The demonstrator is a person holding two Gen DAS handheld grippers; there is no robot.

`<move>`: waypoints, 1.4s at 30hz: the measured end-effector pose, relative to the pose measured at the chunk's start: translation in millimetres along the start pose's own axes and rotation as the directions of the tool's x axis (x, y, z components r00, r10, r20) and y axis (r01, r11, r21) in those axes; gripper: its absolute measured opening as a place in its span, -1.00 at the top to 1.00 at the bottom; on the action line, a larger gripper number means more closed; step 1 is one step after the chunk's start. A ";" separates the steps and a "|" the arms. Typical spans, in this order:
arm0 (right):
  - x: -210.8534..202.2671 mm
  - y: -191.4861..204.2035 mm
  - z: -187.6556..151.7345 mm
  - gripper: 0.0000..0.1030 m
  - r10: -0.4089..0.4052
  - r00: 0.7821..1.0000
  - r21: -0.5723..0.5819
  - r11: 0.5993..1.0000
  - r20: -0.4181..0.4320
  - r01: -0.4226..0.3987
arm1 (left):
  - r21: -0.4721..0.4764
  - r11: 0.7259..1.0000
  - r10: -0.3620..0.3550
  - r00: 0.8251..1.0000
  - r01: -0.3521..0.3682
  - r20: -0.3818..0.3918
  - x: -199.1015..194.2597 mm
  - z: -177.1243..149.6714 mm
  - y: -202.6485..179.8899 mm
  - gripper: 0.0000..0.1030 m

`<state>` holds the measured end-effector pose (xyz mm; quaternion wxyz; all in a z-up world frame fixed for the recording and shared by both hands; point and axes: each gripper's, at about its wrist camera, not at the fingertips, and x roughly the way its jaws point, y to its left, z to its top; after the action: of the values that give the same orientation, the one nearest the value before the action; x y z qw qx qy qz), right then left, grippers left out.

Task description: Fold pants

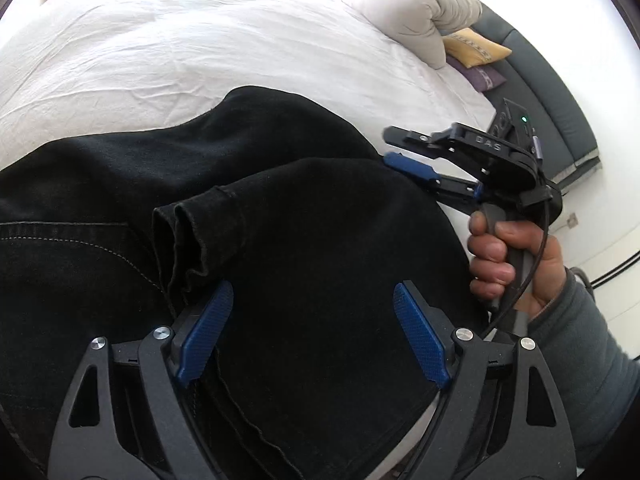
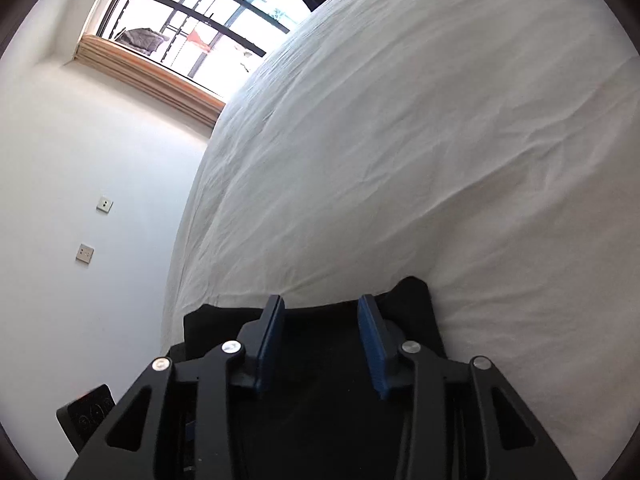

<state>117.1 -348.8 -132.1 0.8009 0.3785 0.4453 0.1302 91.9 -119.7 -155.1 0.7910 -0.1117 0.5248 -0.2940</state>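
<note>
Black pants [image 1: 304, 216] lie partly folded on a white bed sheet [image 1: 180, 40], leg hems bunched at left of centre. My left gripper [image 1: 312, 300] is open just above the folded cloth, holding nothing. My right gripper [image 1: 396, 148] shows in the left wrist view at the pants' right edge, jaws apart, one blue pad by the cloth. In the right wrist view the right gripper [image 2: 322, 308] is open over the black fabric [image 2: 320, 360], with the sheet [image 2: 440, 140] beyond.
A beige pillow [image 1: 416, 12] and yellow and purple cushions [image 1: 474, 48] lie at the bed's far right by a grey headboard [image 1: 552, 92]. A window [image 2: 192, 20], a white wall with sockets [image 2: 85, 254] and a dark device [image 2: 86, 412] lie left of the bed.
</note>
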 end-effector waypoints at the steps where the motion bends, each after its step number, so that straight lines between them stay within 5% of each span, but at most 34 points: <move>1: -4.6 1.3 -1.0 0.15 -0.006 1.000 0.018 1.000 -0.001 0.006 | -0.002 1.000 -0.004 1.000 0.004 0.006 -3.5 -1.0 1.2 -0.60; 5: -49.1 22.2 -29.3 -0.09 0.081 0.997 -0.018 0.997 0.003 -0.081 | 0.029 1.000 -0.002 0.995 -0.001 0.100 -25.5 2.1 -6.5 -0.60; 8: -66.4 22.8 -70.6 -0.19 0.142 0.988 -0.001 0.990 -0.051 -0.143 | 0.010 0.999 0.047 0.997 -0.048 0.060 -13.5 4.1 5.7 -0.60; 10: -59.0 16.1 -98.9 -0.20 0.095 0.990 0.012 0.995 -0.105 -0.094 | -0.006 0.999 0.035 0.999 -0.035 0.034 -2.1 0.7 17.1 -0.60; 12: -59.0 4.3 -122.0 0.01 0.057 0.992 -0.001 0.998 -0.113 -0.057 | 0.012 0.999 0.034 0.998 -0.035 0.048 -4.2 -2.4 16.6 -0.60; 14: -67.5 9.9 -125.8 -0.03 0.034 0.993 -0.008 0.999 -0.110 -0.035 | 0.011 1.000 0.026 0.998 -0.027 0.063 -16.7 -3.9 10.4 -0.60; 17: -82.5 23.6 -129.7 -0.18 0.192 0.970 -0.002 0.981 -0.151 -0.195 | 0.002 1.000 -0.004 0.994 0.004 0.107 -28.4 -3.0 -1.2 -0.60; 20: -68.5 23.5 -140.6 -0.39 0.227 0.954 -0.003 0.973 -0.198 -0.232 | -0.029 0.999 0.035 0.998 -0.033 0.048 -19.1 -17.4 6.5 -0.60; 22: -54.3 3.8 -150.4 -0.12 0.207 0.954 0.063 0.978 -0.217 -0.198 | 0.019 0.996 0.087 0.995 -0.088 0.047 -15.4 -26.8 6.4 -0.60; 24: -58.0 -2.2 -149.0 -0.10 0.216 0.959 0.106 0.974 -0.181 -0.199 | 0.017 0.994 0.105 0.993 -0.106 0.050 -24.6 -30.5 1.2 -0.60; 28: -62.2 28.6 -135.1 -0.13 0.204 0.964 0.039 0.979 -0.169 -0.200 | -0.112 0.993 0.048 0.986 -0.030 0.159 -76.9 -46.7 8.9 -0.61; 31: -65.4 46.7 -127.7 -0.14 0.277 0.953 0.039 0.961 -0.124 -0.274 | -0.174 0.984 0.070 0.972 -0.031 0.226 -121.8 -73.2 24.5 -1.00; 36: -46.9 69.9 -123.7 -0.14 0.322 0.938 0.043 0.947 -0.128 -0.320 | -0.405 0.914 0.144 0.934 0.001 0.327 -191.9 -137.1 82.4 -1.00; 39: -31.9 86.4 -124.9 -0.14 0.341 0.928 0.043 0.940 -0.154 -0.338 | -0.548 0.834 0.193 0.901 0.058 0.388 -220.4 -170.7 122.5 -1.00; 42: -20.6 102.1 -129.9 -0.14 0.342 0.922 0.033 0.939 -0.183 -0.342 | -0.639 0.757 0.186 0.891 0.139 0.414 -220.6 -188.1 148.2 -1.00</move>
<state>13.0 -226.9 -87.0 0.7206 0.4368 0.4455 0.3026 -86.0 152.5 -138.2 0.8052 -0.4387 0.3962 -0.0479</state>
